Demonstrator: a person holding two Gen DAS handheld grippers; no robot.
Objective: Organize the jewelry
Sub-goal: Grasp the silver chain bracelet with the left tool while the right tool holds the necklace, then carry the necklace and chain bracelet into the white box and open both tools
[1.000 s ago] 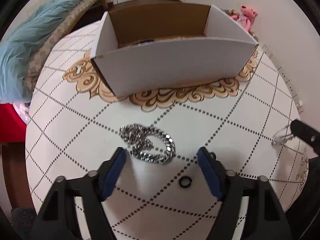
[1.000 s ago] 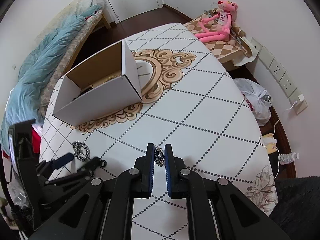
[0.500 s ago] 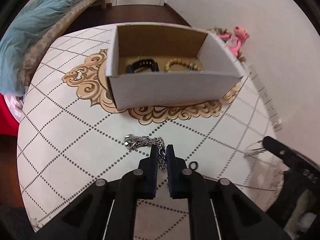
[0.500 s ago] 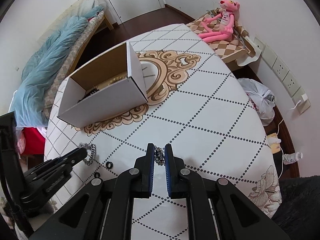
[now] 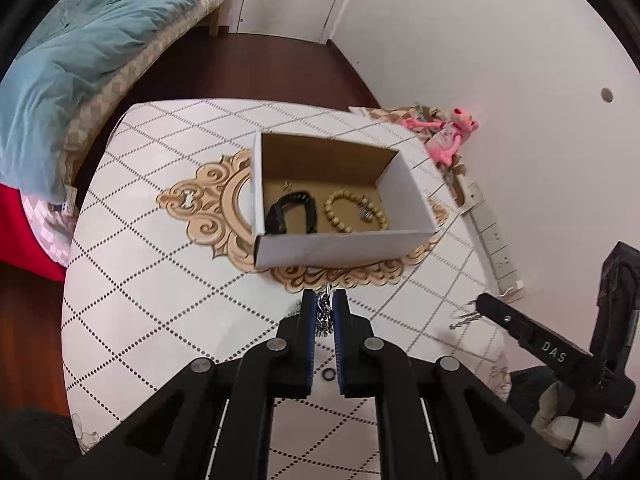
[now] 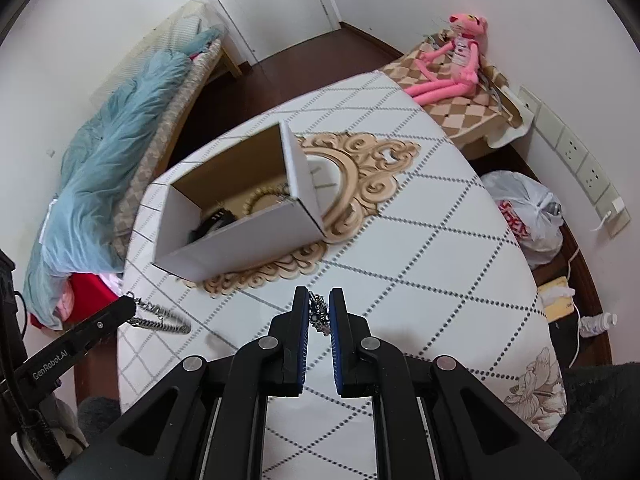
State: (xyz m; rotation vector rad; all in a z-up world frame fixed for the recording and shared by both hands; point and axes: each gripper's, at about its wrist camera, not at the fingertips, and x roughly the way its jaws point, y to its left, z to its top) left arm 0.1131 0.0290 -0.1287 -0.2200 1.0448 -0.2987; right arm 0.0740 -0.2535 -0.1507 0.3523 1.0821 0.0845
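My left gripper point(image 5: 324, 300) is shut on a heavy silver chain point(image 5: 323, 314) and holds it above the table; the chain hangs from its tip in the right wrist view point(image 6: 160, 318). My right gripper point(image 6: 319, 300) is shut on a thin silver piece of jewelry point(image 6: 319, 314), which dangles in the left wrist view point(image 5: 464, 316). The open cardboard box point(image 5: 340, 248) stands ahead on the table, also in the right wrist view point(image 6: 240, 240). It holds a black band point(image 5: 292, 216) and a beaded bracelet point(image 5: 354, 214).
A small black ring point(image 5: 328, 376) lies on the patterned round table point(image 5: 160, 280) under my left gripper. A bed with a blue blanket point(image 5: 80, 60) is at the left. A pink plush toy point(image 6: 452, 64) sits on a stool; a plastic bag point(image 6: 528, 212) is on the floor.
My left gripper has shut on the silver chain and lifted it off the table, rising so the box's inside shows. My right gripper has kept its hold and risen slightly.
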